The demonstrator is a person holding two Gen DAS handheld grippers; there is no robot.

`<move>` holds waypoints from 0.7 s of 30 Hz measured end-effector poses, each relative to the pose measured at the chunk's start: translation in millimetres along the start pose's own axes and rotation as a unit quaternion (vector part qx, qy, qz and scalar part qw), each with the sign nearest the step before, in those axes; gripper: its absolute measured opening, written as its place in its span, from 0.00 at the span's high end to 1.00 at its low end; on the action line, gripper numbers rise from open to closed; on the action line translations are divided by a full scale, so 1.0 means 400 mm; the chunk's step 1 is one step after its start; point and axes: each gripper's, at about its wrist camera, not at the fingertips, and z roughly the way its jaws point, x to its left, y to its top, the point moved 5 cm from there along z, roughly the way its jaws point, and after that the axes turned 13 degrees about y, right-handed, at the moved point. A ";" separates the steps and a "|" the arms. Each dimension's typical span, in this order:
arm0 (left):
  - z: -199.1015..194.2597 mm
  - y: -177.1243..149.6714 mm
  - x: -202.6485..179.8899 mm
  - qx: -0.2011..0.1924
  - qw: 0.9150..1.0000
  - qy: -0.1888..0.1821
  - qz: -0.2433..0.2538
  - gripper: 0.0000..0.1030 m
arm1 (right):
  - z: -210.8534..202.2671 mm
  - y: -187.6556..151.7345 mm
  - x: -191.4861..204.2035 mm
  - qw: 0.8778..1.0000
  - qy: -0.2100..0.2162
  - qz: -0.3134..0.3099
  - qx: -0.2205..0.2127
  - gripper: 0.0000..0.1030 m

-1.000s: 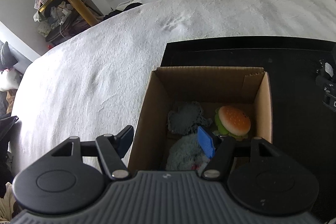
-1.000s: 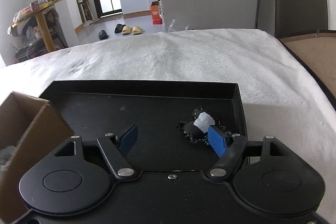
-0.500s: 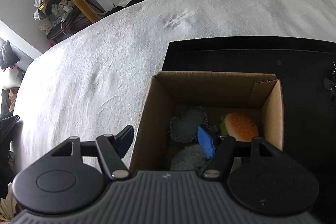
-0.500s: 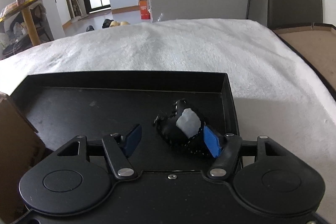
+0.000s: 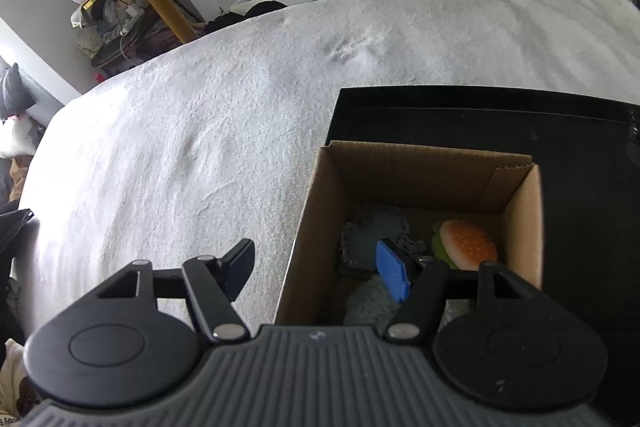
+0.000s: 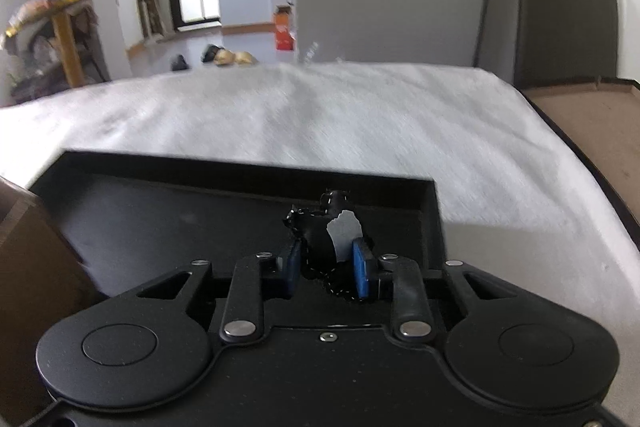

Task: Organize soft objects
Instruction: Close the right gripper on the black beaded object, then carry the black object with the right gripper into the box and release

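- R gripper [image 6: 326, 269] — pads clamped on black toy [image 6: 320, 247] w/ white patch, just above black tray [image 6: 160, 227].
- L gripper [image 5: 316, 273] spread wide, empty, straddling box's near-left wall.
- Box [image 5: 420, 163] lies to toy's left — burger [image 5: 466, 245] and teal items already inside.

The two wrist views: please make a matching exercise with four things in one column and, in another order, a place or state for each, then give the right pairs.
Things:
1. burger toy
2. black-and-white soft toy
3. left tongs
4. cardboard box

Places or states:
A. standing on the black tray
B. open, holding nothing
C. lying inside the box, at its right side
D. clamped in the right tongs

Pairs: 1-C, 2-D, 3-B, 4-A
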 end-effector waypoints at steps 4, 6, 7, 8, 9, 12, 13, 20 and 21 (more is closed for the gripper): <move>-0.016 -0.013 0.006 -0.007 1.000 -0.009 0.001 0.36 | -0.043 0.028 0.038 1.000 0.025 -0.002 -0.015 0.75; -0.021 -0.023 0.013 -0.008 1.000 -0.016 -0.002 0.36 | -0.064 0.038 0.052 0.999 0.039 0.005 -0.016 0.75; -0.023 -0.028 0.016 -0.008 1.000 -0.018 -0.003 0.36 | -0.073 0.044 0.057 0.999 0.049 0.012 -0.015 0.75; -0.025 -0.034 0.020 -0.009 1.000 -0.019 -0.003 0.36 | -0.082 0.050 0.062 0.998 0.058 0.020 -0.015 0.75; -0.026 -0.040 0.024 -0.009 1.000 -0.021 -0.004 0.36 | -0.093 0.055 0.068 0.997 0.065 0.024 -0.017 0.75; -0.031 -0.056 0.038 -0.009 1.000 -0.028 -0.006 0.36 | -0.119 0.070 0.091 0.996 0.079 0.024 -0.022 0.75; -0.034 -0.061 0.045 -0.009 0.999 -0.031 -0.008 0.36 | -0.129 0.076 0.102 0.996 0.083 0.020 -0.024 0.75; -0.050 -0.090 0.088 -0.015 0.998 -0.050 -0.020 0.36 | -0.178 0.102 0.189 0.992 0.124 -0.004 -0.036 0.74; -0.050 -0.094 0.096 -0.016 0.998 -0.054 -0.024 0.36 | -0.182 0.103 0.205 0.991 0.129 -0.010 -0.036 0.74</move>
